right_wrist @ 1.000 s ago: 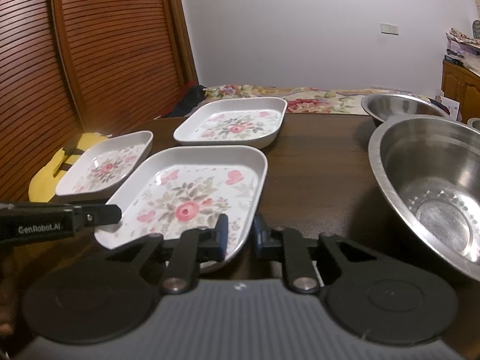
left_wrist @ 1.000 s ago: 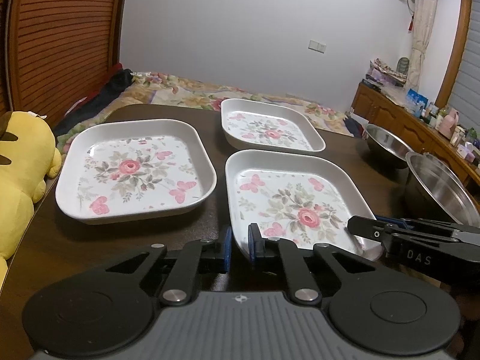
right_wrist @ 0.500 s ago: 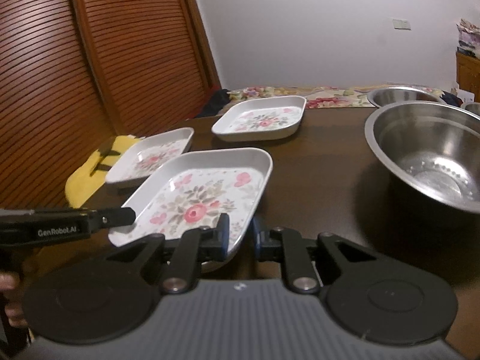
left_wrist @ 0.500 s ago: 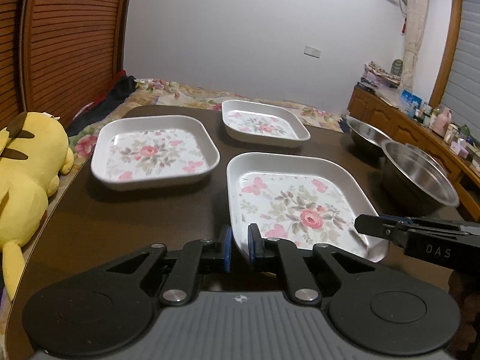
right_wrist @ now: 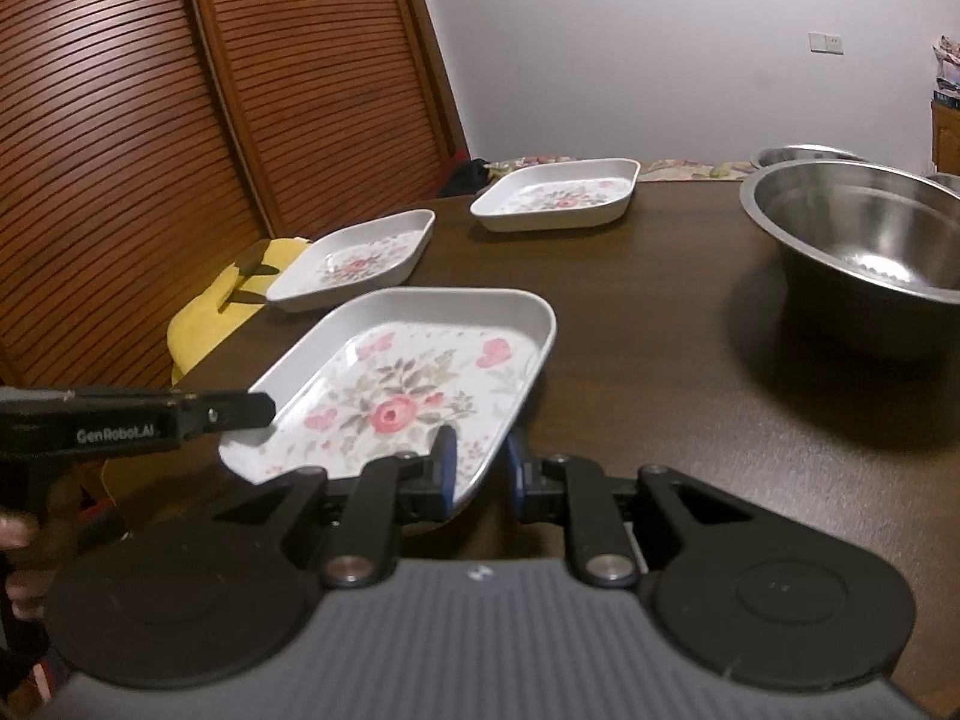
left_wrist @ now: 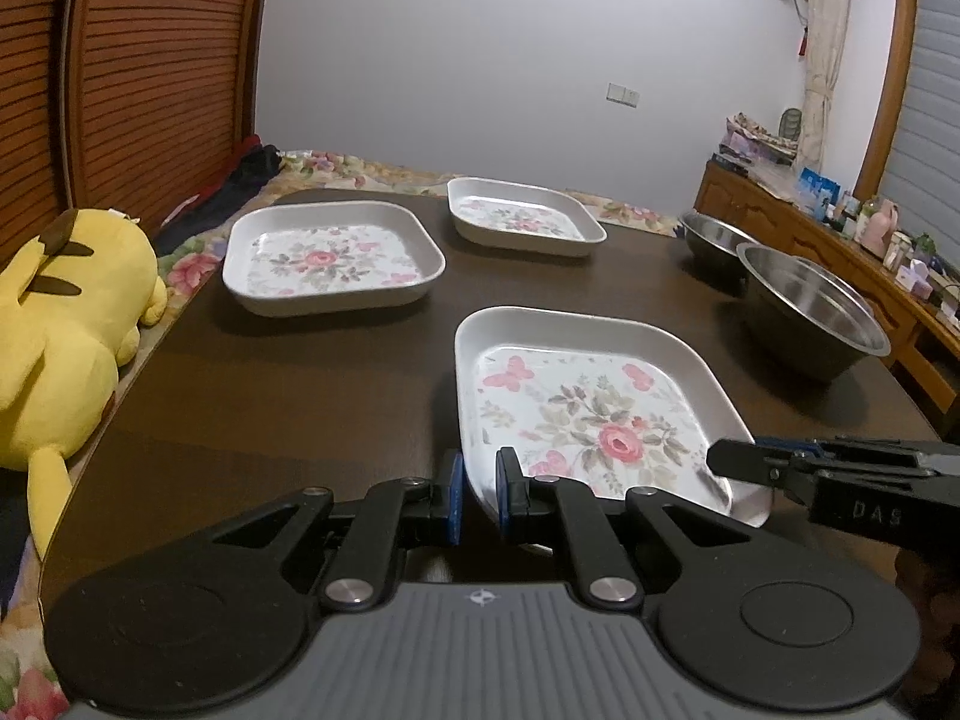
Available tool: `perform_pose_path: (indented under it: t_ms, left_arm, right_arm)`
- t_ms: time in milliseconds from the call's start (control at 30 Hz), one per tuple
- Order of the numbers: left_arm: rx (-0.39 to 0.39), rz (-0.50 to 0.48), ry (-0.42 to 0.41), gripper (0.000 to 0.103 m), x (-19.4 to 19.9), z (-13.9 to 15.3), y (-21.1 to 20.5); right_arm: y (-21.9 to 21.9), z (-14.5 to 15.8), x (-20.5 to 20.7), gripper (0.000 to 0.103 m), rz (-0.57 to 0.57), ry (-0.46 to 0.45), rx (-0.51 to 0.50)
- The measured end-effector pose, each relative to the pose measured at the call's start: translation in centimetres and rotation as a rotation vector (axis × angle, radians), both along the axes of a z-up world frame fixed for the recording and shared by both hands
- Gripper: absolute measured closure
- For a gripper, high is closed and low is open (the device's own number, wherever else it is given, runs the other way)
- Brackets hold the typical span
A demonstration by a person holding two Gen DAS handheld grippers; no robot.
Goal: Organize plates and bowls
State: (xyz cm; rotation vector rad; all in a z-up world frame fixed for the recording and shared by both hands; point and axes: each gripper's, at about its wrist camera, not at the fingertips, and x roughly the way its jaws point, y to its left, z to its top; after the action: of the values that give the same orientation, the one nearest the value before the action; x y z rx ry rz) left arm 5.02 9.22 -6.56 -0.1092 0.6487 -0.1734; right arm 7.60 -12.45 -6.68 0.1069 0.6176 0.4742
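Near plate (left_wrist: pixel 594 414) | both grippers (left_wrist: pixel 477 501) (right_wrist: pixel 480 471) clamped on rim | lift level toward 11 o'clock plate (left_wrist: pixel 333 258)

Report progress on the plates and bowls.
Done: nothing stacked; three plates lie apart. In hand: the near plate, its near corners between the jaws of the left gripper and right gripper, seemingly lifted. Left: the left plate, the far plate, the bowls.

Yellow plush toy (left_wrist: pixel 57 324) lies off the tabletop's (left_wrist: pixel 288 384) left edge. Slatted wooden doors (right_wrist: pixel 180 90) behind it. Cluttered sideboard (left_wrist: pixel 840 222) far right of me.
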Motion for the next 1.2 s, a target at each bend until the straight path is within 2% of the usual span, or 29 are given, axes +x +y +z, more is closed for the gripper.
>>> perform_pose_path:
  t_ms: [267,933,967,1067,1200]
  left_arm:
    - [0.011,0.01,0.01,0.09,-0.2,-0.7,0.0]
    - [-0.005,0.025,0.007,0.09,0.0,-0.7,0.1]
    - [-0.006,0.028,0.005,0.087,-0.1,-0.6,0.2]
    - [-0.009,0.035,-0.002,0.079,-0.1,-0.4,0.3]
    - [-0.012,0.044,-0.016,0.075,-0.1,0.2,0.5]
  right_arm:
    - [0.9,-0.5,-0.7,0.08,0.014,-0.012,-0.03]
    - [0.2,-0.6,-0.7,0.078,-0.018,-0.015,-0.006]
    - [0.1,-0.5,-0.7,0.075,-0.025,-0.016,-0.006]
    - [-0.3,-0.3,-0.7,0.074,-0.038,-0.024,0.002]
    - [-0.7,0.2,-0.7,0.074,-0.052,-0.042,0.009]
